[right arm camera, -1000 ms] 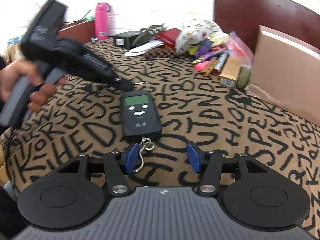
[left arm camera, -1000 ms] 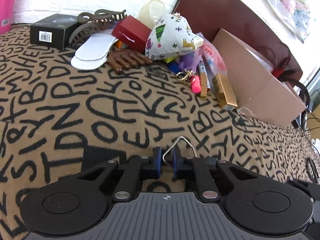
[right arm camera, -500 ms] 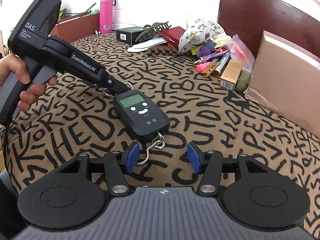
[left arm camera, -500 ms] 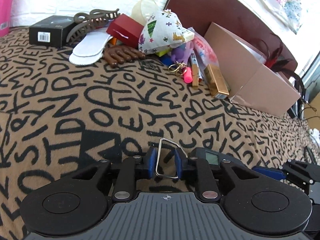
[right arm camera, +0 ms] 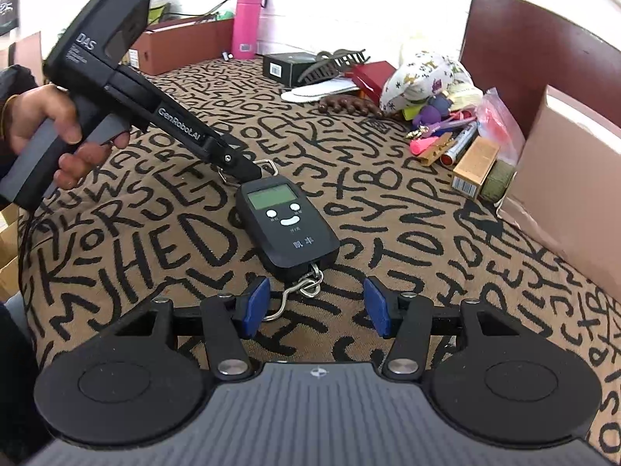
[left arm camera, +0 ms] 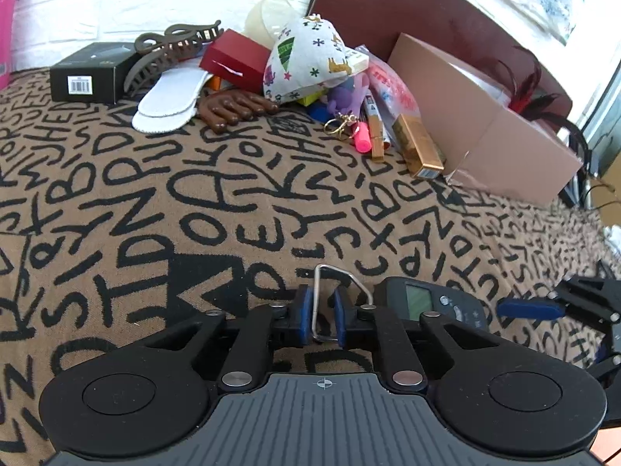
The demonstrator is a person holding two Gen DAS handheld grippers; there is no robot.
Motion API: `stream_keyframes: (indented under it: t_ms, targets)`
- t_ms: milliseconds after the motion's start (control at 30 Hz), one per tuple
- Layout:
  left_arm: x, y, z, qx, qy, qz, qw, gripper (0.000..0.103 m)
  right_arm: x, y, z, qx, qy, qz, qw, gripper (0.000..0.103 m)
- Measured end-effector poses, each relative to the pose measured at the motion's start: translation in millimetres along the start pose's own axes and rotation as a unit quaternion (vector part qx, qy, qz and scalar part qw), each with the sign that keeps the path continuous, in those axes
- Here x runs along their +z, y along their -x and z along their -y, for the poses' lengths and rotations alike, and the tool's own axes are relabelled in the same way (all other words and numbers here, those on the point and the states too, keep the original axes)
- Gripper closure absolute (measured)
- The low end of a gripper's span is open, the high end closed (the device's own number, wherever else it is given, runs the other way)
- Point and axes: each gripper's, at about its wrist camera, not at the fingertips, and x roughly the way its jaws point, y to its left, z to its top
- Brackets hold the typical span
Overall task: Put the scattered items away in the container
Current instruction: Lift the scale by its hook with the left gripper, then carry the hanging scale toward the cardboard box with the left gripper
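A black hand-held hanging scale (right arm camera: 289,223) with a green display lies on the letter-print cloth; it also shows in the left wrist view (left arm camera: 427,303). My left gripper (left arm camera: 321,314) is shut on the scale's metal ring handle (left arm camera: 333,275); it shows in the right wrist view (right arm camera: 248,169). My right gripper (right arm camera: 316,306) is open and empty, just short of the scale's hook (right arm camera: 299,291). A tan cardboard box (left arm camera: 477,128) stands at the right; it shows in the right wrist view (right arm camera: 574,178).
A pile lies at the back: black box (left arm camera: 93,73), brown hair claw (left arm camera: 170,50), white insoles (left arm camera: 170,101), red box (left arm camera: 236,60), printed pouch (left arm camera: 306,58), gold box (left arm camera: 417,143), pens and keychain (left arm camera: 361,132). A pink bottle (right arm camera: 246,23) stands far back.
My left gripper has drawn the scale by its ring toward the near side, turning its body. My right gripper has stayed open near the hook.
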Motion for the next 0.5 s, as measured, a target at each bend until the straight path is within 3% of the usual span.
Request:
stream_keyframes:
  t_ms: [133,267,500]
  targets:
    - [-1.2,0.7,-3.6,0.000,0.000,-0.003,1.0000,0.103,0.5,15.3,4.0,-0.013,0.010,0.021,1.000,0.034]
    - [-1.2,0.6,-4.7,-0.001,0.006,-0.004,1.0000,0.103,0.3,25.3,13.2,-0.008,-0.017,0.030,0.999,0.033]
    - [-0.6,1.0,-3.3,0.000,0.006,-0.005,1.0000,0.103,3.1,-19.9,-1.3,0.020,0.003,0.013,1.000,0.033]
